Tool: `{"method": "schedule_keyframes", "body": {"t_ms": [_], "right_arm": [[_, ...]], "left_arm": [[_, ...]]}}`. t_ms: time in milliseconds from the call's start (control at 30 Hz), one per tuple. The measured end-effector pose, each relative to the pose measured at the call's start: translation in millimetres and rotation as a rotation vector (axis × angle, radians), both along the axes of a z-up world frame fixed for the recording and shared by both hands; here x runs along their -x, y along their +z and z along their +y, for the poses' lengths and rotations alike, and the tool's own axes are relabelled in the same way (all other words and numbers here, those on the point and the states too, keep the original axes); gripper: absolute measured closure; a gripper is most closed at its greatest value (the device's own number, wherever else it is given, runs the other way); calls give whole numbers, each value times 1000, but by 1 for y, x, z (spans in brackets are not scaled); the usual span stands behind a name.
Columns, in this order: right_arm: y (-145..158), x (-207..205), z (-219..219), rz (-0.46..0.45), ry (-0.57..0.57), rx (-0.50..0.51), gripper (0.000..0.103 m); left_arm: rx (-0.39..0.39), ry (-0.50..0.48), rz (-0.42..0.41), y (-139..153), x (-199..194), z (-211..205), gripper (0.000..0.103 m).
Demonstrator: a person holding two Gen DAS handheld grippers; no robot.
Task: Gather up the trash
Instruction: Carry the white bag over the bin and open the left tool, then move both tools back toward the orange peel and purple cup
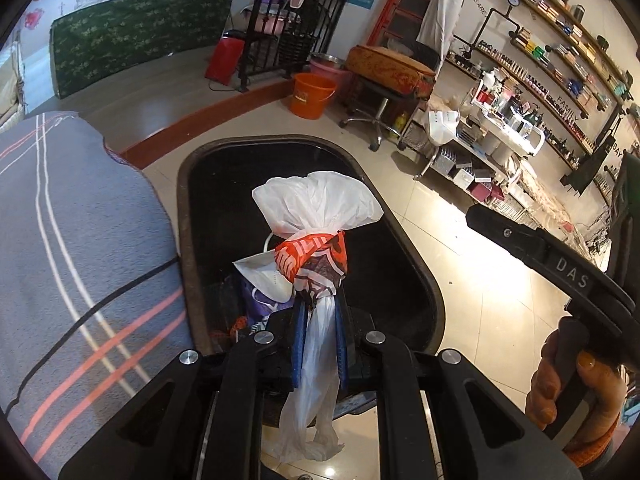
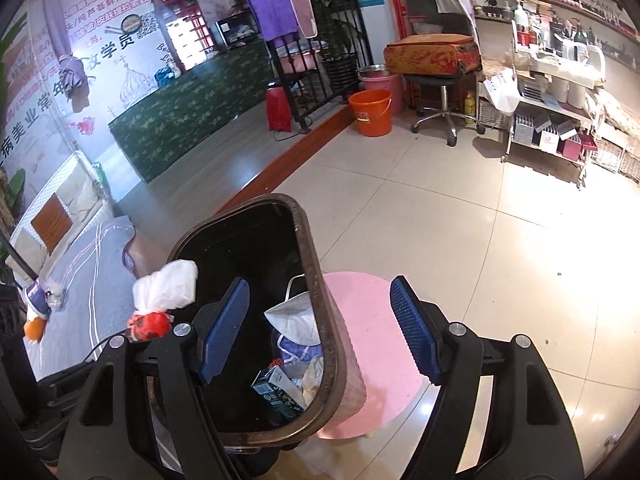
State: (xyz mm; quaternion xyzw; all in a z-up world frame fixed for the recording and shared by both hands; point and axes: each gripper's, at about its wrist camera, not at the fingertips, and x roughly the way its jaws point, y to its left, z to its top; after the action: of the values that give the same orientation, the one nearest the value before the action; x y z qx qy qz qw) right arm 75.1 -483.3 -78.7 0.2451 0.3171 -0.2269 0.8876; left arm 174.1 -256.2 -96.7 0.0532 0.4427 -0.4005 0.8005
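Observation:
My left gripper (image 1: 319,316) is shut on a white plastic bag with an orange wrapper around its neck (image 1: 316,216), holding it over the open brown trash bin (image 1: 420,264). The same bag (image 2: 164,292) shows in the right wrist view at the bin's left rim (image 2: 320,280). Inside the bin lie a white face mask (image 2: 296,320), a teal box (image 2: 276,392) and other trash. My right gripper (image 2: 320,328) is open and empty, its blue pads (image 2: 416,332) spread over the bin's right rim. The right gripper's body (image 1: 560,268) shows at the right of the left wrist view.
A grey striped bed cover (image 1: 72,248) lies left of the bin. A pink round stool (image 2: 376,344) stands right of it. An orange bucket (image 2: 370,112), a swivel stool with a suitcase (image 2: 434,60) and a trolley of bottles (image 2: 556,92) stand beyond on the tiled floor.

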Motion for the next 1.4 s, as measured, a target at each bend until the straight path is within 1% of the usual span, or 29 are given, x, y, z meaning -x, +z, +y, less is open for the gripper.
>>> {"method": "schedule_keyframes", "body": {"t_ms": [67, 133, 167, 200, 233, 267, 300, 367, 467, 567, 733, 767, 833, 967, 1100, 1233, 1400], "right_arm": [[0, 1, -2, -4, -4, -8, 30], [2, 1, -4, -8, -10, -9, 30], [2, 1, -5, -9, -12, -7, 30], [3, 1, -5, -8, -12, -5, 30], [2, 1, -5, -7, -12, -5, 30], [2, 1, -5, -5, -11, -6, 30], [1, 0, -4, -3, -9, -6, 30], [2, 0, -3, -3, -8, 1, 30], [5, 0, -5, -10, -10, 8, 30], [7, 0, -6, -14, -9, 6, 30], [7, -2, 0, -14, 10, 11, 30], [7, -2, 1, -15, 12, 12, 27], [8, -4, 5, -21, 19, 17, 20], [11, -12, 22, -25, 71, 29, 20], [14, -23, 43, -31, 126, 33, 19], [17, -36, 71, -36, 195, 39, 18], [25, -55, 110, -53, 299, 48, 12]], "left_arm": [[-7, -8, -5, -1, 2, -3, 86], [-20, -8, -11, -2, 2, -5, 77], [-22, -5, -13, -2, 0, -3, 68], [-21, 0, -15, -2, 0, -3, 54], [-18, 7, -18, -1, -2, -3, 45], [-11, 18, -20, 0, -3, -2, 26], [-6, 22, -22, 0, -3, -3, 16], [-1, 11, -31, 3, -1, -2, 13], [-32, 8, -66, 6, 5, -4, 10], [-31, -1, -87, 11, 11, -3, 6], [-31, 29, -98, 16, 15, 6, 6], [-32, 39, -106, 16, 15, 11, 6], [-29, 61, -120, 19, 16, 20, 6], [-10, 126, -172, 31, 17, 44, 6], [23, 201, -183, 40, 15, 73, 6], [31, 275, -195, 45, 14, 99, 6], [40, 360, -192, 47, 12, 139, 6]]}}
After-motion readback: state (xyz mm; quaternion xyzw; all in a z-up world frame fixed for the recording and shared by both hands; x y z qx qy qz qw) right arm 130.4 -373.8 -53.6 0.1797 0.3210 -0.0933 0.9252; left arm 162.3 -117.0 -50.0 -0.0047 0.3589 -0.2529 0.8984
